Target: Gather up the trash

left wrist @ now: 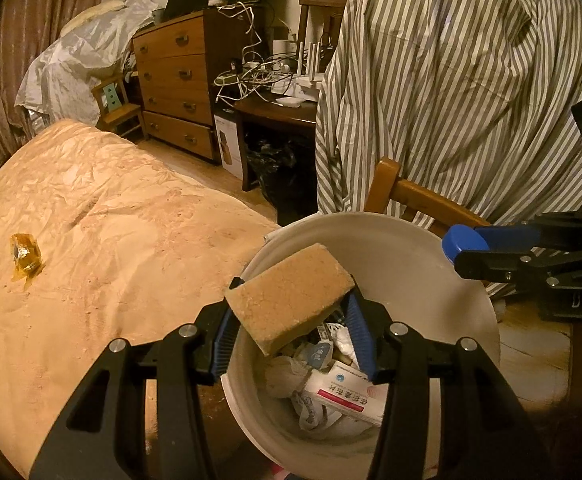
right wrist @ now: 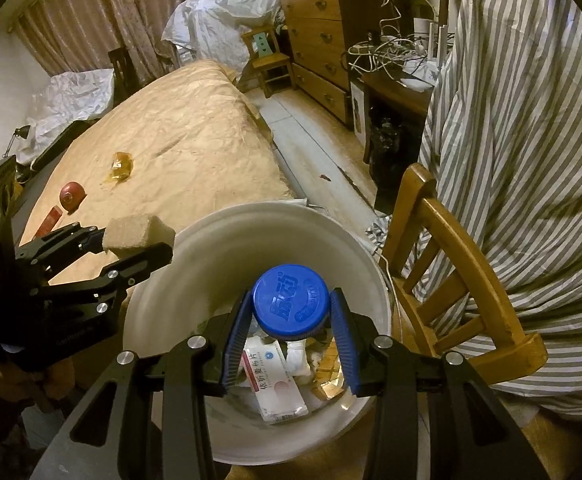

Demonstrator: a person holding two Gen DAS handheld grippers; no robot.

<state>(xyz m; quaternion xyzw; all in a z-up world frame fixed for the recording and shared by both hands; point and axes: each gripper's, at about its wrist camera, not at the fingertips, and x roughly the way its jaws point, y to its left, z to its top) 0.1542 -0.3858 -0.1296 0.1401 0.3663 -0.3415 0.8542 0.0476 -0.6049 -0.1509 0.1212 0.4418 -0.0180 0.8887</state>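
A white bin [left wrist: 471, 300] stands beside the bed, with a pink-and-white medicine box [left wrist: 343, 396] and crumpled paper inside. My left gripper [left wrist: 293, 284] is shut on a tan sponge block [left wrist: 291, 304], held tilted over the bin's near rim. The right wrist view shows the same sponge [right wrist: 139, 230] in the left gripper [right wrist: 135, 244] at the bin's [right wrist: 195, 264] left edge. My right gripper [right wrist: 291, 296] is shut on a blue screw cap [right wrist: 290, 300] above the bin's middle. Whether a bottle hangs under the cap I cannot tell.
On the tan bedspread [right wrist: 195, 128] lie a yellow wrapper [right wrist: 121, 166], a red round object [right wrist: 71, 196] and a red box [right wrist: 53, 216]. A wooden chair [right wrist: 451, 240] draped with a striped shirt [right wrist: 531, 120] stands right of the bin. A dresser [left wrist: 175, 80] and a cable-covered desk stand behind.
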